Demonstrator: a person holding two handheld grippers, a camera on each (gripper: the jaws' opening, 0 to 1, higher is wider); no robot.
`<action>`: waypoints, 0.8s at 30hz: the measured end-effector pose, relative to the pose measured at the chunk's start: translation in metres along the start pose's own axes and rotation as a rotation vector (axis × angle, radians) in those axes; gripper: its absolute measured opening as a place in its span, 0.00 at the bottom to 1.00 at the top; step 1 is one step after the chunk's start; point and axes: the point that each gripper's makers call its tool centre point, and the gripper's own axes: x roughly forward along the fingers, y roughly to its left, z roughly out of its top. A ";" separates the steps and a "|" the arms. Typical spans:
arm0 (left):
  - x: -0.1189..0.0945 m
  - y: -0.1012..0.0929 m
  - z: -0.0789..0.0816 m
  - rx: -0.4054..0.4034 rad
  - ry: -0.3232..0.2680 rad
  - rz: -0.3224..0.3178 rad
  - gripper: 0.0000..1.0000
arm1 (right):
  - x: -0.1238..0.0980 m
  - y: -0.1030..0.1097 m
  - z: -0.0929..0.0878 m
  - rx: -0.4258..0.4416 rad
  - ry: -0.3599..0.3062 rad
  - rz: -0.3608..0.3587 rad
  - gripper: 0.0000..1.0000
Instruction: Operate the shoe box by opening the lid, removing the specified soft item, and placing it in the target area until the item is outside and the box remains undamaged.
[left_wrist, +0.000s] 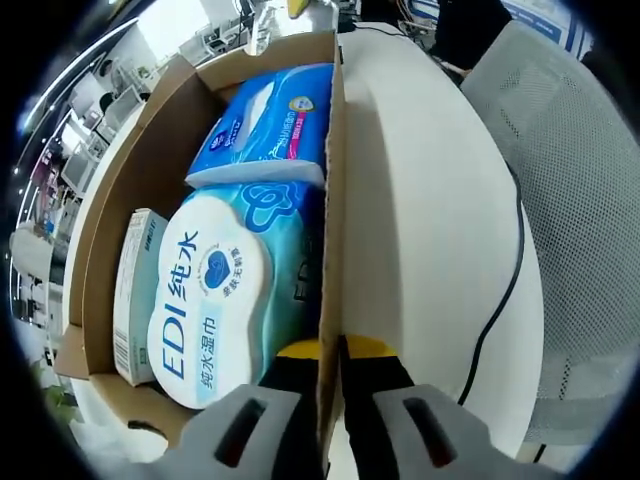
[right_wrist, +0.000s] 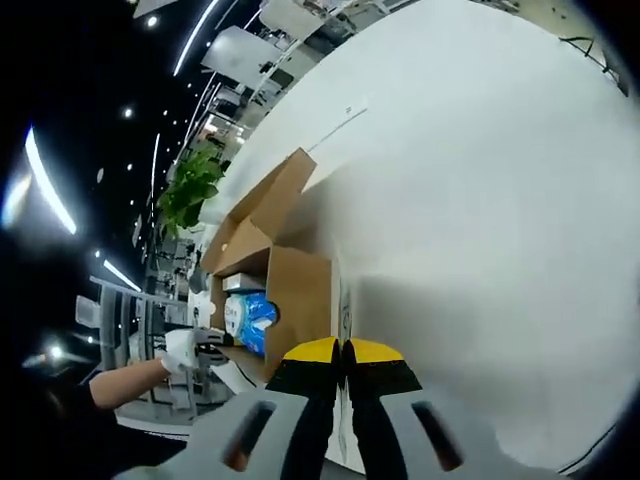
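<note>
Left gripper (left_wrist: 331, 352) clamps the box wall (left_wrist: 331, 200); wet-wipes pack (left_wrist: 225, 290) lies inside, just left of it. Right gripper (right_wrist: 343, 352) jaws pressed together, nothing held, box (right_wrist: 290, 290) ahead.

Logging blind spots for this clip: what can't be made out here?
- Left gripper view: the wet wipes pack's lower edge hides behind the left gripper, shut on the box wall.
- Same view: the slim carton's print is too small to read.
- Right gripper view: the box's contents are mostly hidden by its wall.
</note>
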 end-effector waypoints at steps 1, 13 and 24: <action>0.000 0.000 0.000 0.000 0.000 0.000 0.02 | 0.000 -0.005 0.001 -0.022 0.003 -0.023 0.00; 0.001 0.000 -0.001 -0.001 -0.001 -0.003 0.02 | 0.010 -0.022 0.007 -0.083 -0.005 -0.104 0.02; 0.001 0.000 -0.001 -0.003 0.001 -0.002 0.02 | 0.013 -0.041 0.003 -0.184 -0.013 -0.254 0.13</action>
